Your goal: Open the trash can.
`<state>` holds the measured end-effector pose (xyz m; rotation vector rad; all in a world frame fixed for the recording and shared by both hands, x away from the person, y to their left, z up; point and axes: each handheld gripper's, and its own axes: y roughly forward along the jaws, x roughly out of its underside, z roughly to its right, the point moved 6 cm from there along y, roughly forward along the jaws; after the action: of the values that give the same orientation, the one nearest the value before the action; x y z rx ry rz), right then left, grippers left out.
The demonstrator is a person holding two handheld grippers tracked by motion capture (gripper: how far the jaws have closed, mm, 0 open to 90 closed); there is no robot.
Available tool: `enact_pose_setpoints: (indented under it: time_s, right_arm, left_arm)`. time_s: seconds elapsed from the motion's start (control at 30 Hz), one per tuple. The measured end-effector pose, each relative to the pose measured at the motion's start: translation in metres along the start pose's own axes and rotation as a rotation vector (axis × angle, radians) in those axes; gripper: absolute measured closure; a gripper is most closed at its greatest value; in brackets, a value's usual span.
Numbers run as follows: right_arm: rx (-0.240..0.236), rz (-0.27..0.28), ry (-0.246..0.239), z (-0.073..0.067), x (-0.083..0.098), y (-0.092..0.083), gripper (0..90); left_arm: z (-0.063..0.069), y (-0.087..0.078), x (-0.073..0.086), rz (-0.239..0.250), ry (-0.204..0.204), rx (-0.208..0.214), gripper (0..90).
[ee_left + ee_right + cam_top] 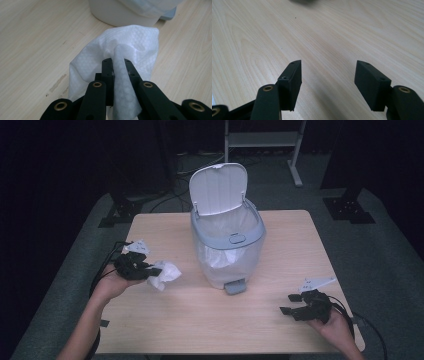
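Note:
A crumpled white paper towel (165,274) hangs from my left gripper (154,271), which is shut on it just above the table at the left. In the left gripper view a fold of the towel (130,52) is pinched between the two black jaws of the left gripper (118,61). A white pedal bin (227,242) with its lid (218,187) up and a clear liner stands mid-table, to the right of the towel. My right gripper (289,303) rests low near the table's right front corner, open, with bare wood between the jaws of the right gripper (328,67).
The bin's grey pedal (235,286) faces the front edge. The wooden table (300,250) has free room on both sides of the bin. Beyond the far edge stand dark stands and a white frame (262,140) on the floor.

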<state>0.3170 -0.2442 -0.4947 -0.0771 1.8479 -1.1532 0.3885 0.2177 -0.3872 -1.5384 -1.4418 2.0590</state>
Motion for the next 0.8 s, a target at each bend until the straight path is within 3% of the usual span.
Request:
enact_pose_setpoints:
  time_s: [0.8]
  right_arm:
    - [0.002, 0.007, 0.001, 0.003, 0.003, 0.001, 36.3]
  left_arm:
    - [0.005, -0.033, -0.053, 0.049, 0.052, 0.032, 81.3]
